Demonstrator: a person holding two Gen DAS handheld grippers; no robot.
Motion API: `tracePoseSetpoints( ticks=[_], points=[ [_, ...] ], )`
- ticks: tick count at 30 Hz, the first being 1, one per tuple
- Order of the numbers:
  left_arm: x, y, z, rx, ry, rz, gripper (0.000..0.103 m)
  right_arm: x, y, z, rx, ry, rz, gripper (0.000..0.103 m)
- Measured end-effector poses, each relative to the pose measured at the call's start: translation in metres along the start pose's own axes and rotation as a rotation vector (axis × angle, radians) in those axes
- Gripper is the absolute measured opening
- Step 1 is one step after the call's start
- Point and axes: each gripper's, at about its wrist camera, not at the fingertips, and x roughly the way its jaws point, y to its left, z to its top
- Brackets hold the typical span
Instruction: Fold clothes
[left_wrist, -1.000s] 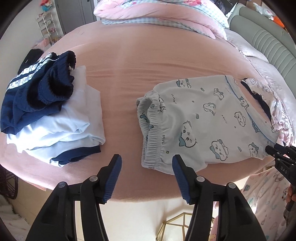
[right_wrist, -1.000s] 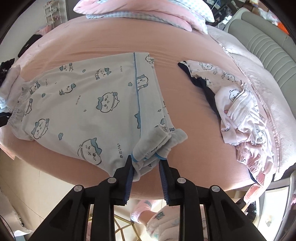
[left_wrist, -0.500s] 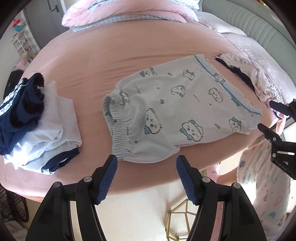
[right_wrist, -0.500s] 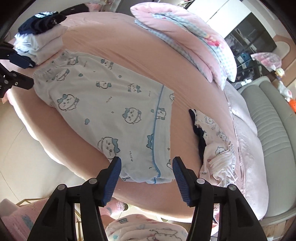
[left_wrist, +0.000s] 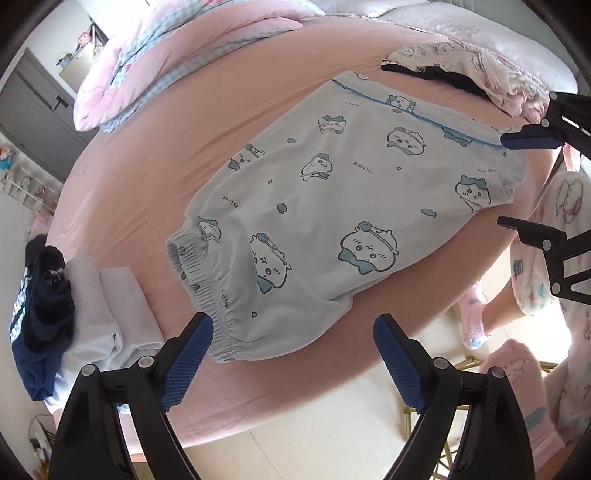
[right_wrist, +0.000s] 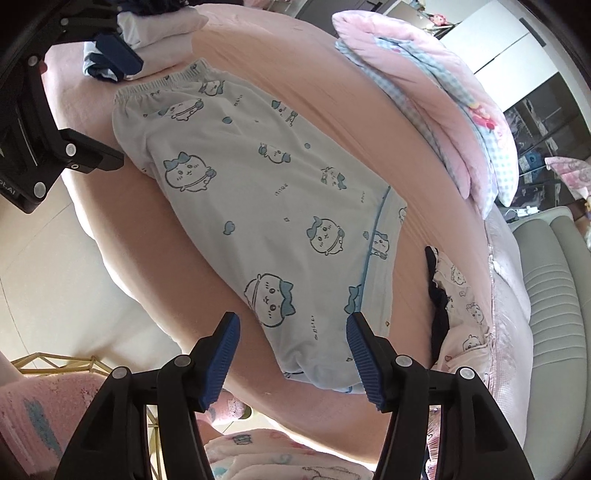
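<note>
On pink bed (left_wrist: 155, 155), pale-blue printed shorts (left_wrist: 332, 206) lie flat, released. Left tongs (left_wrist: 291, 354) and right tongs (right_wrist: 291, 347) both opening, nothing between jaws. Judged step: between folds; next needs regrasp at waistband and hem.

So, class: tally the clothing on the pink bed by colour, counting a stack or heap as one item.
Pale blue cartoon-print pyjama bottoms: 1
Stack of navy and white folded clothes: 1
Heap of pink cartoon-print pyjamas with dark trim: 1
Total: 3
</note>
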Motion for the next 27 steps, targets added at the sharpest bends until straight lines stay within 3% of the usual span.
tracePoseSetpoints(
  ticks=[8,14,19,22,27],
  points=[
    [0.006,-0.022,-0.004,0.173,-0.046,0.127,0.089,0.012,0.012,0.001,-0.04,0.023,0.005,0.06],
    [0.012,-0.054,-0.02,0.362,-0.123,0.267,0.089,0.021,0.024,-0.005,-0.114,0.034,-0.069,0.06],
    [0.019,-0.073,-0.029,0.466,-0.141,0.363,0.089,0.023,0.029,-0.01,-0.166,0.02,-0.122,0.061],
    [0.019,-0.076,-0.033,0.479,-0.155,0.382,0.089,0.026,0.03,-0.01,-0.192,0.005,-0.169,0.071],
    [0.021,-0.077,-0.038,0.538,-0.187,0.402,0.091,0.031,0.027,-0.009,-0.213,-0.024,-0.174,0.072]
  ],
)
